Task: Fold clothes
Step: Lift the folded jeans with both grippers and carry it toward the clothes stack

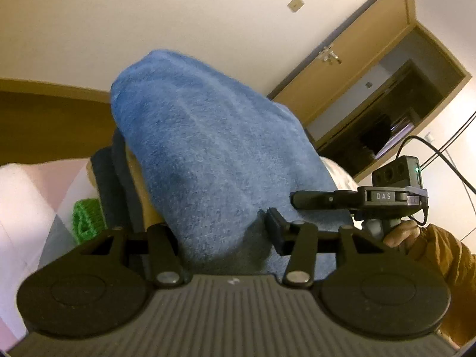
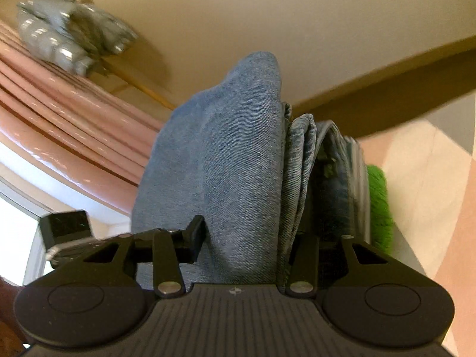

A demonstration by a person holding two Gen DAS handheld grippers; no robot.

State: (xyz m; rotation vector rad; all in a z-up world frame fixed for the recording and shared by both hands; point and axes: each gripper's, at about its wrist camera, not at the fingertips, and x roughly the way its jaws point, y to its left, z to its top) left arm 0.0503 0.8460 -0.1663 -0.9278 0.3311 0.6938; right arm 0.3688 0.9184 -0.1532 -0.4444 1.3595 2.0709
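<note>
Folded blue jeans (image 2: pixel 226 163), bunched between jaws

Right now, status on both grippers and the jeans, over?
Left gripper and right gripper each have folded blue jeans between their fingers; grip unconfirmed. Green knit item beside the jeans. Nothing blocking.

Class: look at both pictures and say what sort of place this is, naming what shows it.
Probably a bedroom or hotel room: a wooden door with a handle, pink curtains, and a checked bedcover under folded denim.
</note>
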